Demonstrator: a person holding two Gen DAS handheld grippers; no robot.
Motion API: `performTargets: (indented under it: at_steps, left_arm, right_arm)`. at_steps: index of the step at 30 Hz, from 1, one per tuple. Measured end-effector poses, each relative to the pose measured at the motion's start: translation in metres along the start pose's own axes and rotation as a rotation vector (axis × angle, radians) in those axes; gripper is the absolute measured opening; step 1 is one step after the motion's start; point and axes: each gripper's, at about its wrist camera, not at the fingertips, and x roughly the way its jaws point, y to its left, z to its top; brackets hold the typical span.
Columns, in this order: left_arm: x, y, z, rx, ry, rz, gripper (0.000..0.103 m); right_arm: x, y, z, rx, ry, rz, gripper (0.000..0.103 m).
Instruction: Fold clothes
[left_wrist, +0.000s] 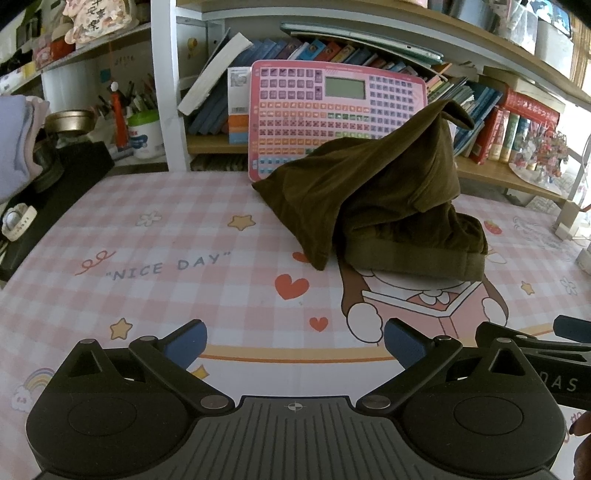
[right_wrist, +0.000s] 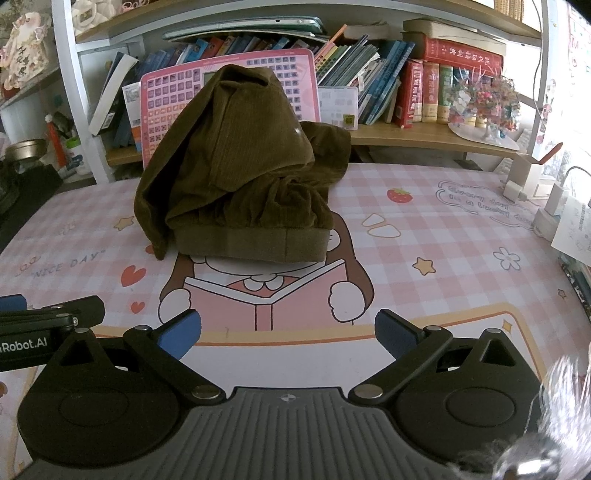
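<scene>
The brown corduroy garment (left_wrist: 384, 192) sits in a bunched heap on the pink checked desk mat (left_wrist: 147, 236), right of centre in the left wrist view and just left of centre in the right wrist view (right_wrist: 236, 166). Its ribbed hem (right_wrist: 251, 240) lies flat along the near edge of the heap, and a peak of cloth rises against the pink toy keyboard (left_wrist: 332, 110) that leans on the bookshelf (left_wrist: 498, 170) behind it. Neither claw touches the cloth.

My left gripper (left_wrist: 295, 343) fills the bottom of its own frame with its blue pads (left_wrist: 188, 341) spread wide and nothing between them. My right gripper (right_wrist: 288, 334) is spread the same way and also empty, low over the drawing of a girl reading. Each claw shows at the edge of the other's view, lower right in the left one and lower left in the right one. A white watch (left_wrist: 16, 221) lies at the left edge of the left wrist view.
</scene>
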Motion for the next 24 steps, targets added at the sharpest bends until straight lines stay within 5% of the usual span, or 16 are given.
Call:
performTargets:
  at_steps: [24]
  left_arm:
    - [0.0049, -0.0008, 0.0013, -0.001, 0.011, -0.001, 0.103]
  right_arm:
    - [0.0032, -0.0001, 0.0013, 0.000, 0.009, -0.006, 0.101]
